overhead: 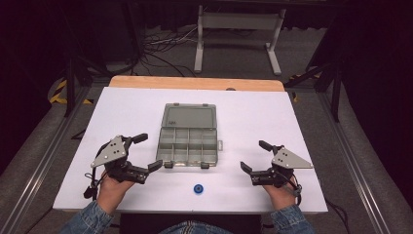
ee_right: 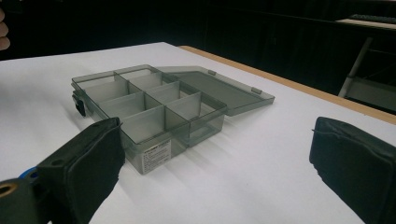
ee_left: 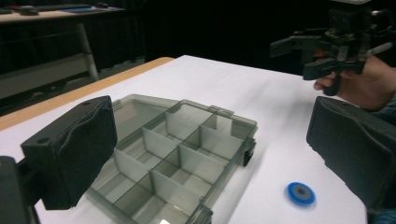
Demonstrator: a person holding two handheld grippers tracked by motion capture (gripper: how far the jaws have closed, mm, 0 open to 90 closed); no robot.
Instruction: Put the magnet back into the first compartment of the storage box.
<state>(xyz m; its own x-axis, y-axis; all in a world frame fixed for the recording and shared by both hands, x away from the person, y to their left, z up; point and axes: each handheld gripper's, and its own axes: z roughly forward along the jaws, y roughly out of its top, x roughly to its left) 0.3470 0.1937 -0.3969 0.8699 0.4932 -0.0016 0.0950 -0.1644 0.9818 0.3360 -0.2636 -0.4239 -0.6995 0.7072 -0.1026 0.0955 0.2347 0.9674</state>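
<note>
A white table [overhead: 253,117] with a wooden far edge carried an open grey compartment box [overhead: 188,142], and near its front a small blue ring [overhead: 197,188].

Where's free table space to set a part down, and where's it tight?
Free: the white table left and right of the open organizer box, and the strip behind its lid. Tight: the near edge, between the left hand-held gripper, blue disc and right hand-held gripper.

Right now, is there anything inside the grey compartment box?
Every compartment of the open grey box looks empty, lid laid flat behind. The blue disc lies outside, on the table. Under the box stays hidden.
</note>
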